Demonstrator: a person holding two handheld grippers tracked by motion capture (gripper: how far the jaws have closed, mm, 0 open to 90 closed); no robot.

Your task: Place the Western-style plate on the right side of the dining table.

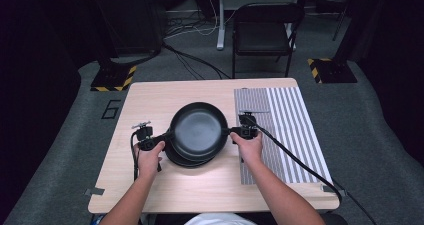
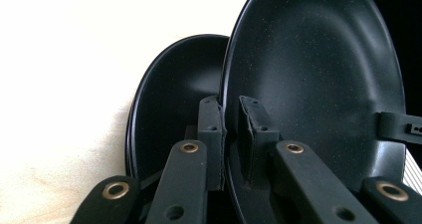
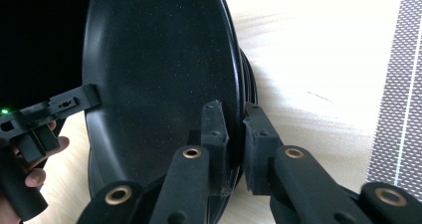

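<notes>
I have the top pan (image 1: 198, 129) at frame centre, above the pan stack (image 1: 186, 161), left gripper (image 1: 166, 136) and right gripper (image 1: 232, 131) both clamped on its rim; I'd lift evenly, keeping it level

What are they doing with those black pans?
A person at a wooden table holds a gripper in each hand. The left gripper and the right gripper are each clamped on opposite edges of the top black pan. That pan sits tilted above at least one more dark pan stacked under it. A striped mat lies on the table's right side.
</notes>
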